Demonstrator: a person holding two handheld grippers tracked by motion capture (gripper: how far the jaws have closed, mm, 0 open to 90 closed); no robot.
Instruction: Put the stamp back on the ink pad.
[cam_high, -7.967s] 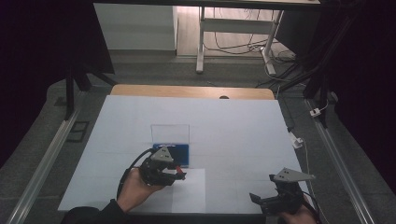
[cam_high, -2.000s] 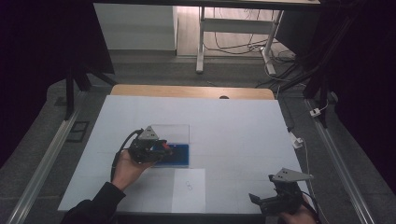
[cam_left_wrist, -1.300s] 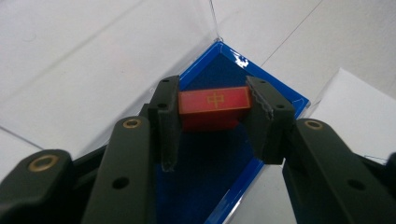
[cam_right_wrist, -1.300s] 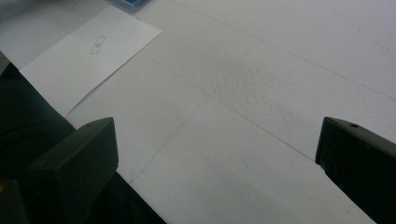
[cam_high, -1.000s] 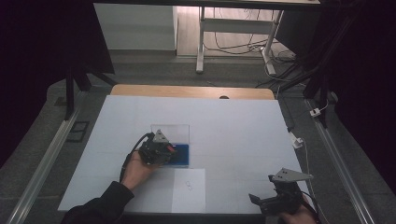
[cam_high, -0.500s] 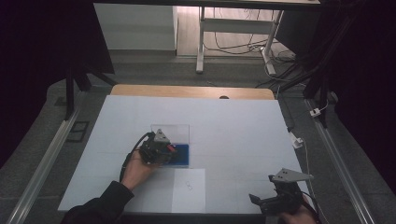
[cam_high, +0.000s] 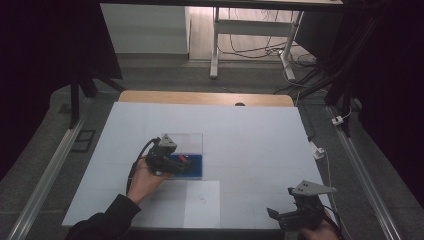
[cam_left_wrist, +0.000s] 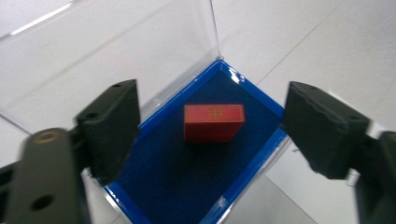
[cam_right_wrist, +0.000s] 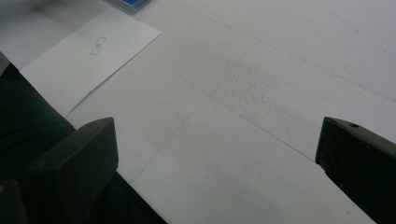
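A small red block (cam_left_wrist: 214, 122) lies on the dark blue lining of an open blue box (cam_left_wrist: 154, 186) whose clear lid (cam_left_wrist: 93, 56) stands up behind it. In the high view the blue box (cam_high: 192, 166) sits left of the table's middle. My left gripper (cam_left_wrist: 210, 128) hovers open over the box, its jaws either side of the red block and apart from it; from the high view the left gripper (cam_high: 172, 162) is held by a hand. My right gripper (cam_right_wrist: 215, 154) is open above bare table; seen from above, the right gripper (cam_high: 295, 212) is at the front right.
A white sheet of paper (cam_high: 202, 202) with a small printed mark lies near the front edge, just in front of the box; the paper (cam_right_wrist: 84, 56) also lies far left in the right gripper view. The table (cam_high: 250, 135) is white. A sleeve (cam_high: 100, 225) enters from the bottom left.
The left gripper has moved from the front of the box up over it and the red block now lies in the box. The right gripper has stayed still.
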